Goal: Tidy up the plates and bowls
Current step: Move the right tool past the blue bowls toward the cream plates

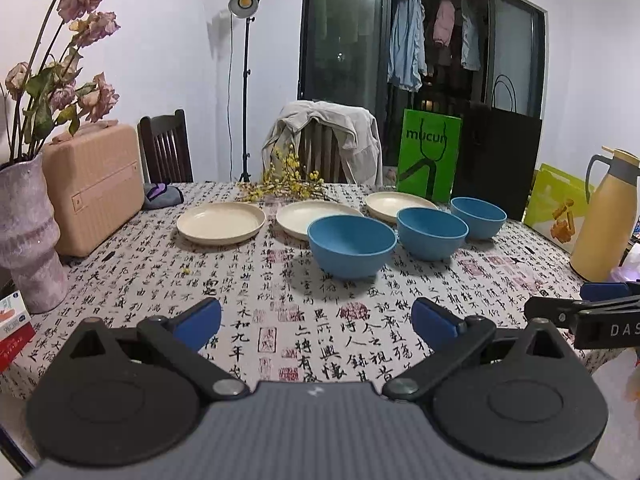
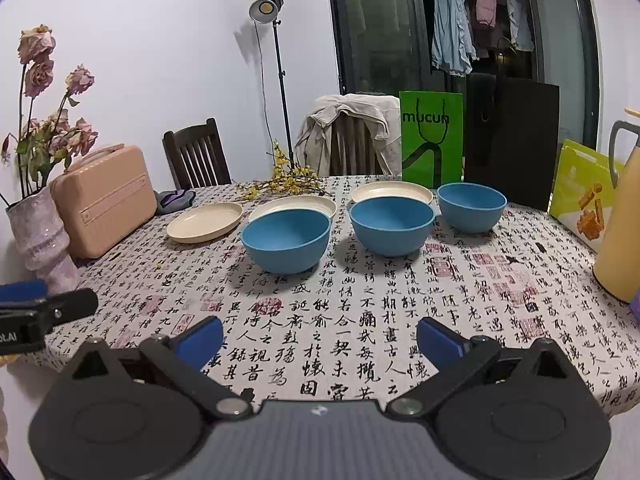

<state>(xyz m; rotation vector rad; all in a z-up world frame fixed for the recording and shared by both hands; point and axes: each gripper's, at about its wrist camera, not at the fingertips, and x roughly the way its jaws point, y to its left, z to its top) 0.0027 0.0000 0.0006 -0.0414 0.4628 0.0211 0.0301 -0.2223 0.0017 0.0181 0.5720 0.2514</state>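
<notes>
Blue bowls [image 1: 352, 246], cream plates [image 1: 221, 223]; both grippers [image 1: 316, 322] agape.

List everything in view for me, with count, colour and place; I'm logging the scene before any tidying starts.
Bowls: three, blue, upright in a row mid-table, in front of the plates.
Plates: three, cream, in a row behind the bowls.
Tablecloth: one, white with black script.
Vase: one, mauve, left edge, holding dried pink roses.
Case: one, peach, left, beside the vase.
Yellow sprig: one, far edge.
Green bag: one, far right.
Black bag: one, beside the green bag.
Jug: one, yellow, right edge.
Chairs: two, dark, one draped with a beige jacket.
Lamp: one, on a stand.
Left gripper: open, empty.
Right gripper: open, empty.
</notes>
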